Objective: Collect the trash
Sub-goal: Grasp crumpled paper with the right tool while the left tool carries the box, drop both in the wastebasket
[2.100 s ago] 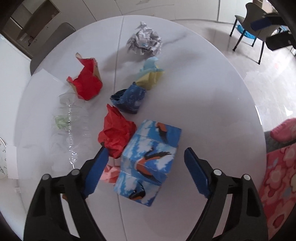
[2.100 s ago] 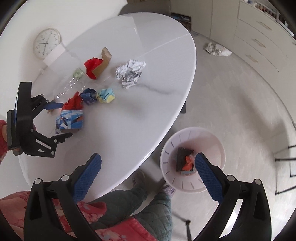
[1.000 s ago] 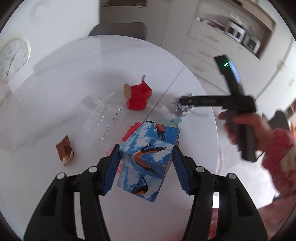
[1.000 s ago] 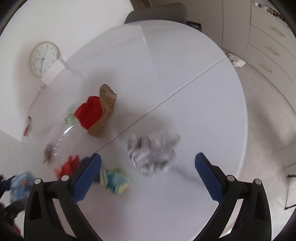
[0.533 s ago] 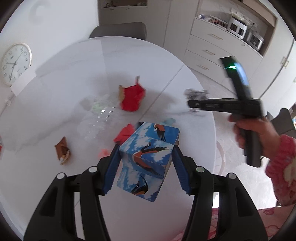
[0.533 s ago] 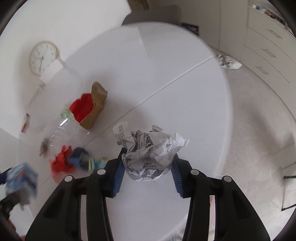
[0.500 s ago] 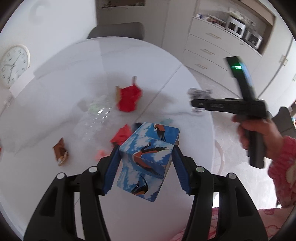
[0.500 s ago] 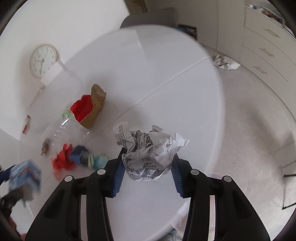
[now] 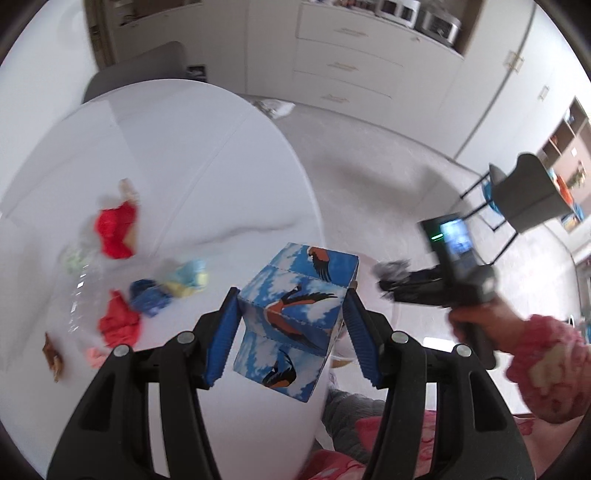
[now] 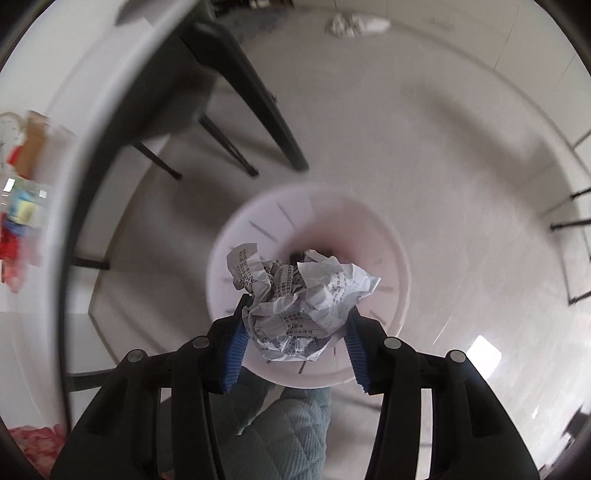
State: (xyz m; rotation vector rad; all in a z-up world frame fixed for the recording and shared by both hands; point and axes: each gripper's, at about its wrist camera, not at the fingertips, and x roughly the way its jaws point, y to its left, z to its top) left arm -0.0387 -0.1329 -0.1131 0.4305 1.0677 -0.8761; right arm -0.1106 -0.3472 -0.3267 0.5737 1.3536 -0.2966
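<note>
My left gripper (image 9: 291,332) is shut on a blue box with bird prints (image 9: 295,317) and holds it above the near edge of the white table (image 9: 184,155). My right gripper (image 10: 295,339) is shut on a crumpled newspaper ball (image 10: 299,306) and holds it over the open white trash bin (image 10: 391,258) on the floor. The right gripper with the paper also shows in the left wrist view (image 9: 395,277), off the table's edge. Red (image 9: 114,232), blue (image 9: 147,295) and yellow-blue (image 9: 188,280) paper wads lie on the table.
A clear plastic bottle (image 9: 74,280) and a brown scrap (image 9: 51,354) lie at the table's left. Black table legs (image 10: 251,96) stand beside the bin. A crumpled paper (image 10: 351,22) lies on the far floor. A grey chair (image 9: 524,192) stands at the right.
My right gripper closed on the newspaper ball, lifted it off the table and carried it over the bin. My left gripper grasped the bird box and swung it right, toward the table edge.
</note>
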